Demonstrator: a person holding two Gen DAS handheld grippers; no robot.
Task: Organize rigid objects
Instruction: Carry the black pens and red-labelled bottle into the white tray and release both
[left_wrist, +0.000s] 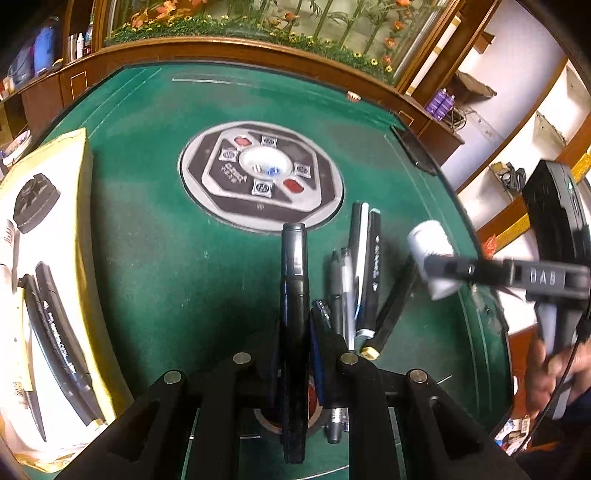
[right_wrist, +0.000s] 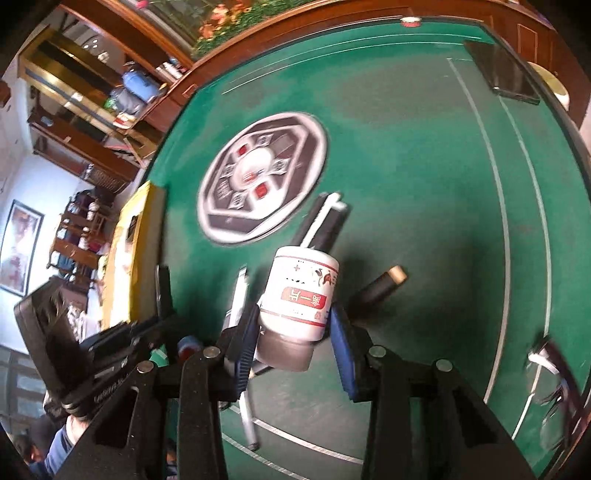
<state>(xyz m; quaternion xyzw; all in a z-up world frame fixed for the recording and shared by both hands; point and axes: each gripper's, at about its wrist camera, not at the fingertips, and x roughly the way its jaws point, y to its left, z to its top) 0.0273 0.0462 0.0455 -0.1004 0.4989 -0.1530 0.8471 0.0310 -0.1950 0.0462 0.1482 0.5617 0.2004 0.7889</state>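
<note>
My left gripper (left_wrist: 295, 328) is shut on a thick black marker (left_wrist: 293, 280) that points forward above the green table (left_wrist: 155, 229). My right gripper (right_wrist: 293, 339) is shut on a white bottle with a red label (right_wrist: 301, 295) and holds it above the table; it also shows in the left wrist view (left_wrist: 432, 258) at the right. Several pens and markers (left_wrist: 354, 280) lie in a loose pile on the felt between the two grippers. A black tube with a gold end (left_wrist: 391, 314) lies beside them, also in the right wrist view (right_wrist: 384, 284).
A yellow-edged box (left_wrist: 40, 280) at the left holds black pens and a dark ink bottle (left_wrist: 35, 203). A round control panel (left_wrist: 260, 177) sits at the table's centre. A dark phone (right_wrist: 506, 75) lies at the far edge. Wooden shelves surround the table.
</note>
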